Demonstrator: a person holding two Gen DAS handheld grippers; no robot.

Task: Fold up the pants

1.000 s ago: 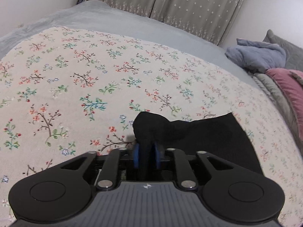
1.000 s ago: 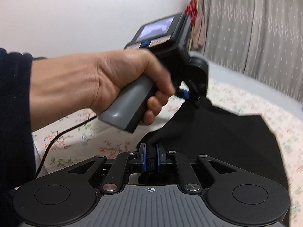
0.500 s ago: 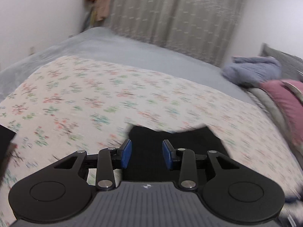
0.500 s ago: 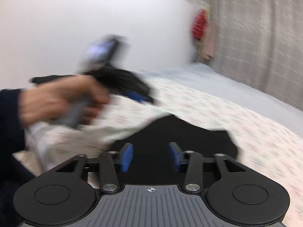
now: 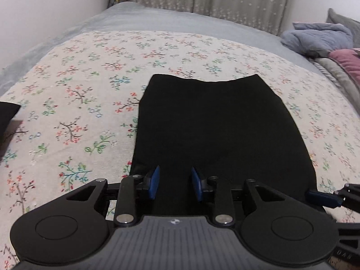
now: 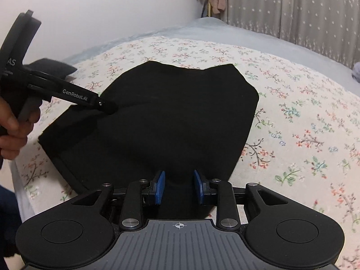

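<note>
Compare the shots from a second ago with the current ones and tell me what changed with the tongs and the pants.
Both tongs let go. A second ago each was clamped on a bunched edge of the black pants; now the left tongs and right tongs stand open with nothing between them, and the pants lie folded on the floral sheet. The bedding piled by the curtain side is unchanged.

left wrist: low, forward | right wrist: same | shared: pants (image 5: pixel 216 130)
</note>
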